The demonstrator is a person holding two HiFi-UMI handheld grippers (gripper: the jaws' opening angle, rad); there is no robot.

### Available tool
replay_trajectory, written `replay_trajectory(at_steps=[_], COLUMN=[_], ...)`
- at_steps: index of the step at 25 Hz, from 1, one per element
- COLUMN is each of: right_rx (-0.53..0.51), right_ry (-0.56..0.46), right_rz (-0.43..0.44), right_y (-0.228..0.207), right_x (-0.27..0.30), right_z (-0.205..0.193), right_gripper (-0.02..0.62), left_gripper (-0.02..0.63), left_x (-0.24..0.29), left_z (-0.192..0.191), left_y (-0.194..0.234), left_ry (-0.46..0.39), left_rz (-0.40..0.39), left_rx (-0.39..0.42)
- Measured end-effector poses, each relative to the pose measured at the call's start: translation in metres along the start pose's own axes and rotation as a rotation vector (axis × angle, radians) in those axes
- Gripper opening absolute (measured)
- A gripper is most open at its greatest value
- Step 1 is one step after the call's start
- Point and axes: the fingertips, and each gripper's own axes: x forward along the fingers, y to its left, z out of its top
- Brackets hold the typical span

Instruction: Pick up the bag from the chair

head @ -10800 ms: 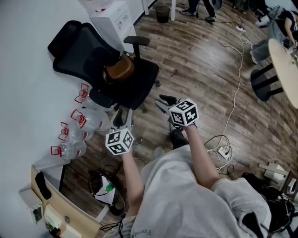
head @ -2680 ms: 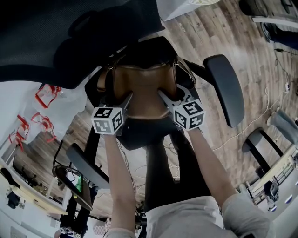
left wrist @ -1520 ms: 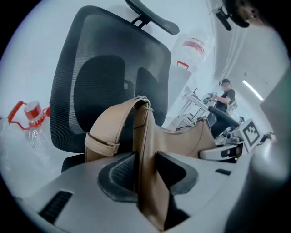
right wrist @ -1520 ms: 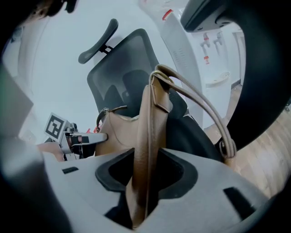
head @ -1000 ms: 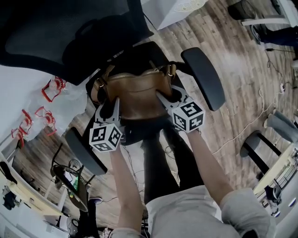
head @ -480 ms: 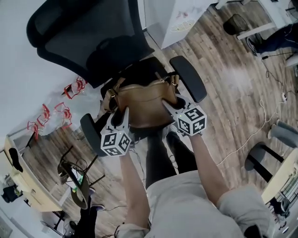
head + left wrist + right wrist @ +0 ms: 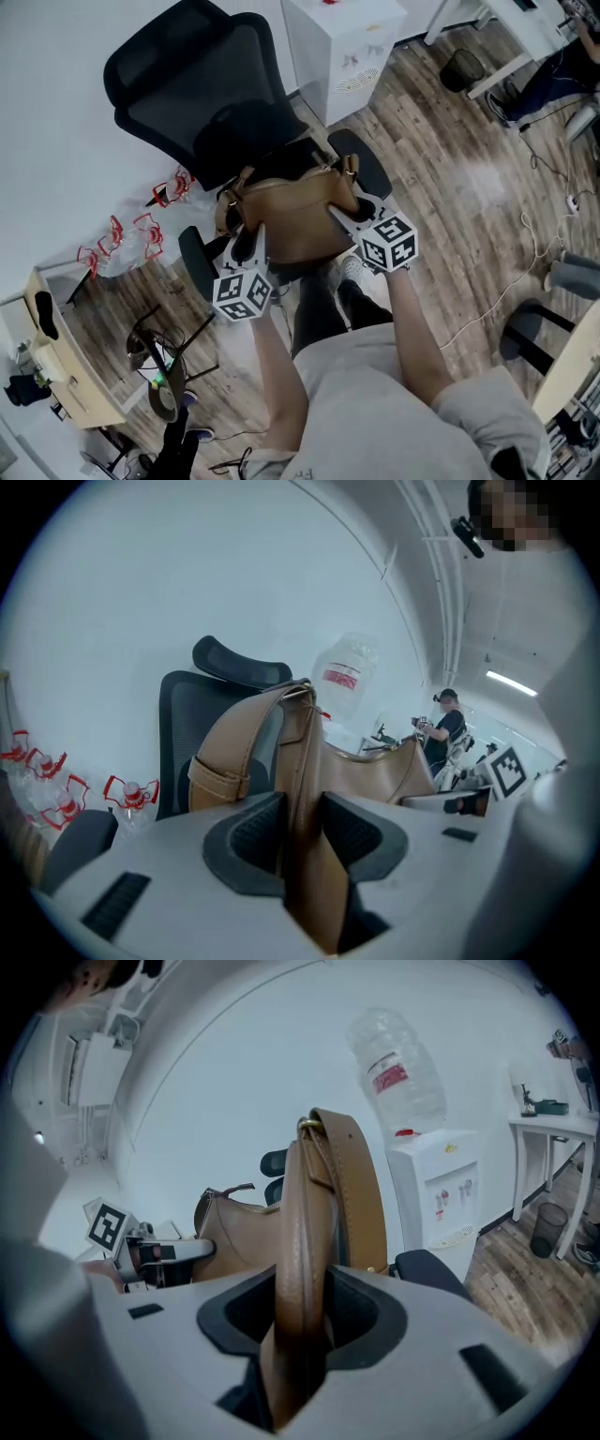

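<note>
Overhead, the bag (image 7: 295, 211) is held between two grippers over the front of the chair (image 7: 187, 84) seat; whether its base touches the seat cannot be told. The left gripper (image 7: 246, 246) grips the bag end nearer the chair's left armrest (image 7: 197, 264), and the right gripper (image 7: 345, 214) grips the end nearer the right armrest (image 7: 361, 161).

Left gripper view: the left gripper (image 7: 302, 832) has its dark pads (image 7: 255, 832) pressed onto a flat brown strap (image 7: 302, 761) that rises upright between them. The bag (image 7: 375, 775) body stretches away towards the other gripper, with the chair (image 7: 187, 742) back behind it.

Right gripper view: the right gripper (image 7: 302, 1314) pinches a doubled brown strap (image 7: 307, 1232), its pads (image 7: 356, 1312) tight against both sides. The bag (image 7: 239, 1232) body lies beyond, to the left.

Beside the chair stand a white water dispenser (image 7: 342, 42) and, near the wall on the other side, clear bottles (image 7: 131, 236) with red handles.
</note>
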Motion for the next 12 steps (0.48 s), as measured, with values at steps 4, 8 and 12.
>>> replay_trajectory(at_steps=[4,8,12], right_rx=[-0.006,-0.025,-0.031], right_ry=[-0.031,-0.065,-0.098], right_rz=[0.01,0.004,-0.005], right_y=[0.009,0.008,0.015], right_x=[-0.027,-0.061,-0.092], right_z=[0.015,0.031,0.043], right_gripper=[0.146,0.146,0.149], left_gripper=[0.12,0.12,0.12], left_x=[-0.02,-0.032,-0.05], left_z=[0.018,0.034,0.047], left_y=[-0.022,-0.053,-0.079], left_ry=[-0.028,-0.065,-0.101], left_rz=[-0.01,-0.035,-0.045], left_rx=[0.021,0.036,0.043])
